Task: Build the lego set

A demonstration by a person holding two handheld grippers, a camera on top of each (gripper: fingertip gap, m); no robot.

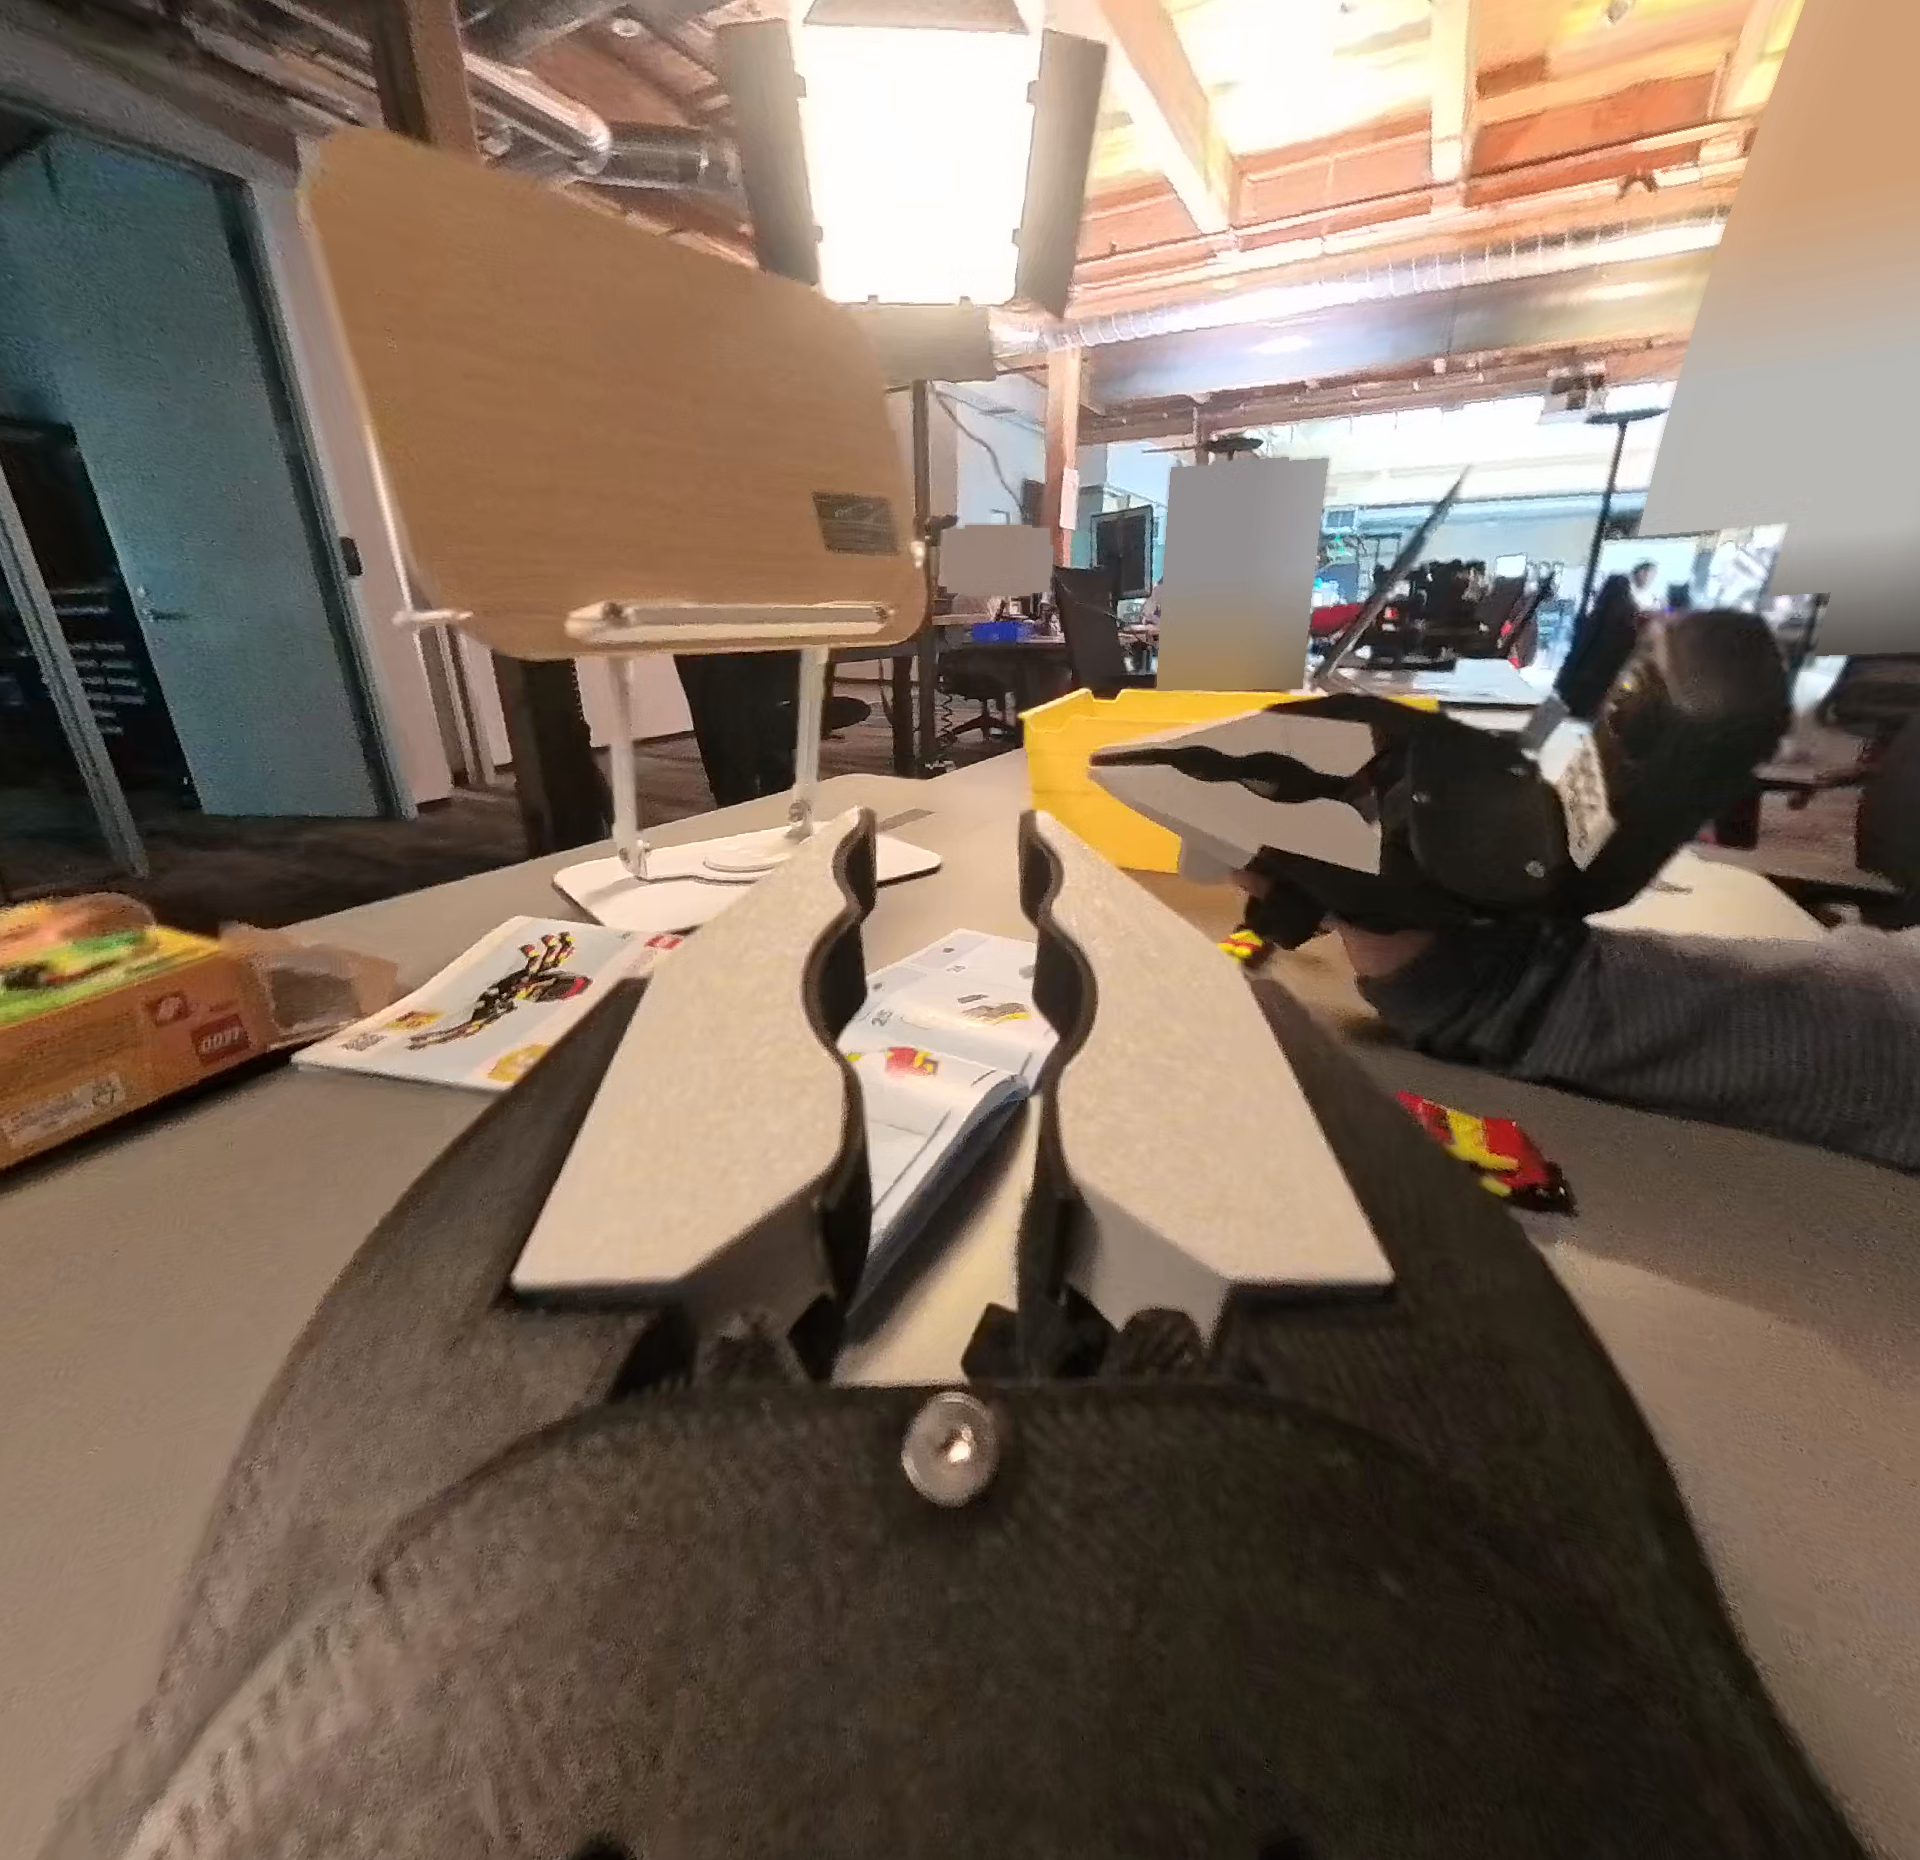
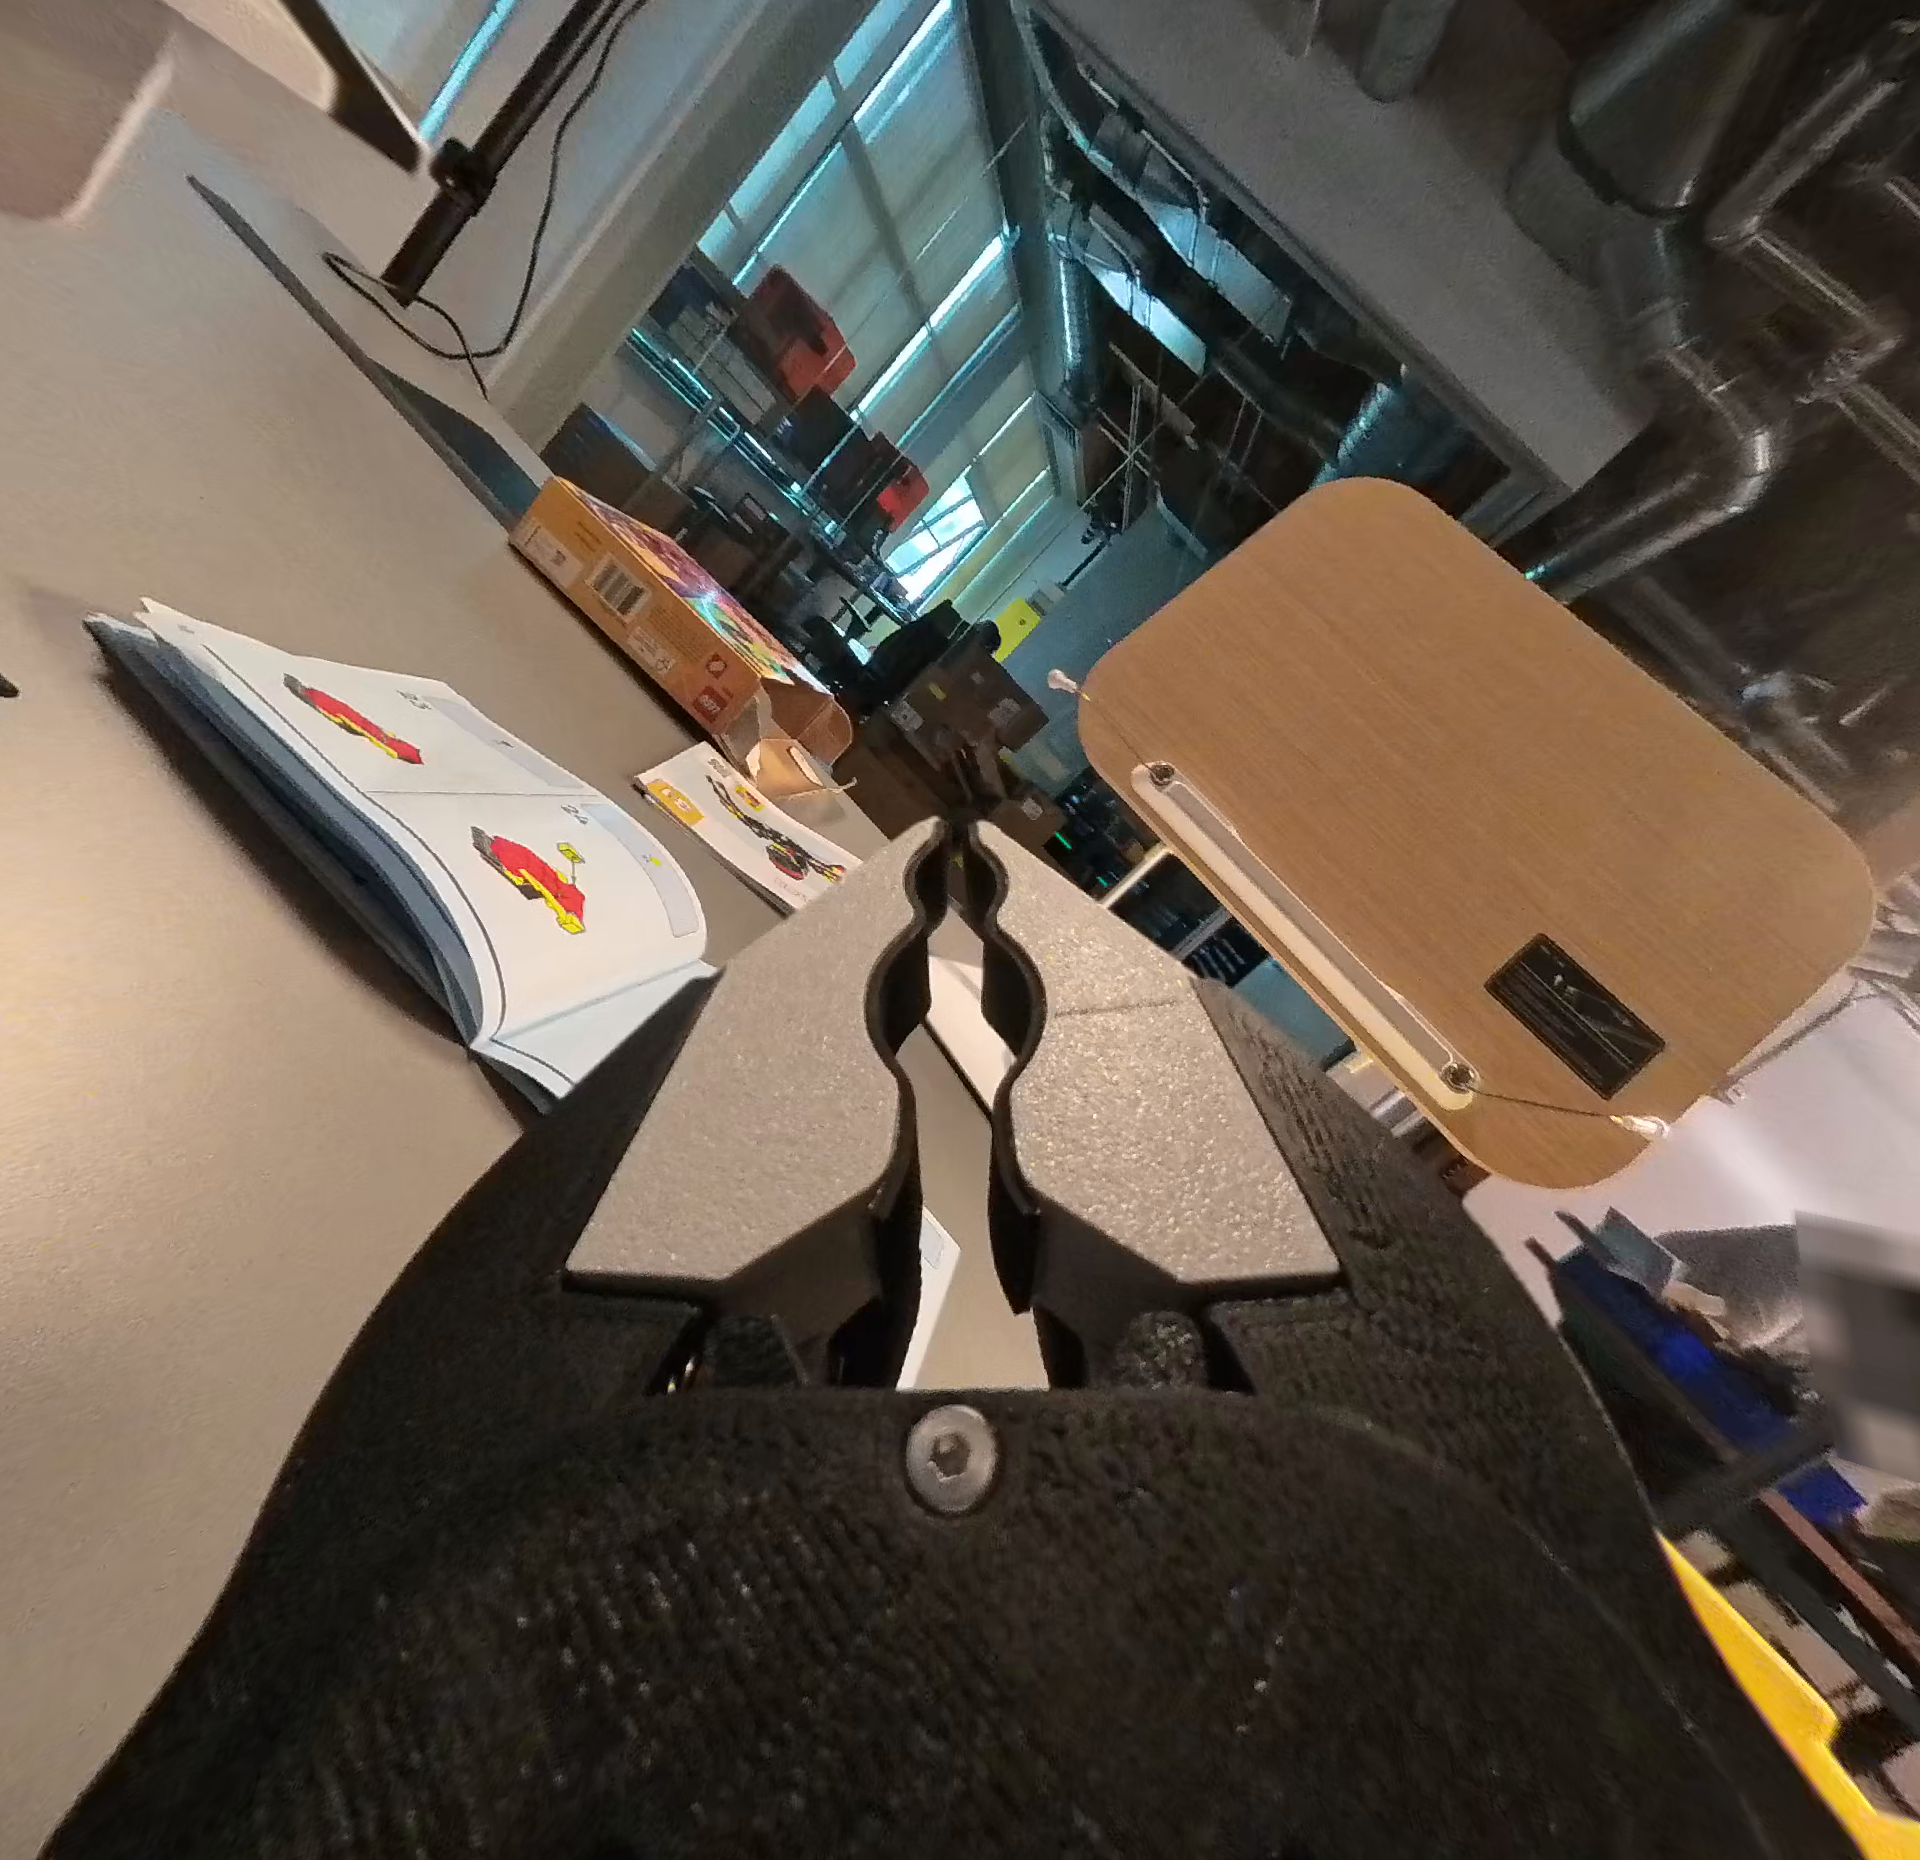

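On the grey desk (image 1: 208, 1291), the open booklet (image 2: 488, 875) lies beside the small red-and-yellow model (image 1: 1486, 1150), light and likely fragile, best pinched by its sides; left gripper (image 1: 945, 854) fingers parted and empty, right gripper (image 2: 961, 844) nearly closed, apparently empty.

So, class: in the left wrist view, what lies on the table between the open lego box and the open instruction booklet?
A second, closed instruction leaflet lies flat between the box and open booklet; the left wrist view shows it.

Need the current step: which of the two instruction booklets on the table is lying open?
The open booklet nearer the grippers, showing pages with red and yellow build pictures. The closed booklet lies flat beyond it, cover up, beside the cardboard box.
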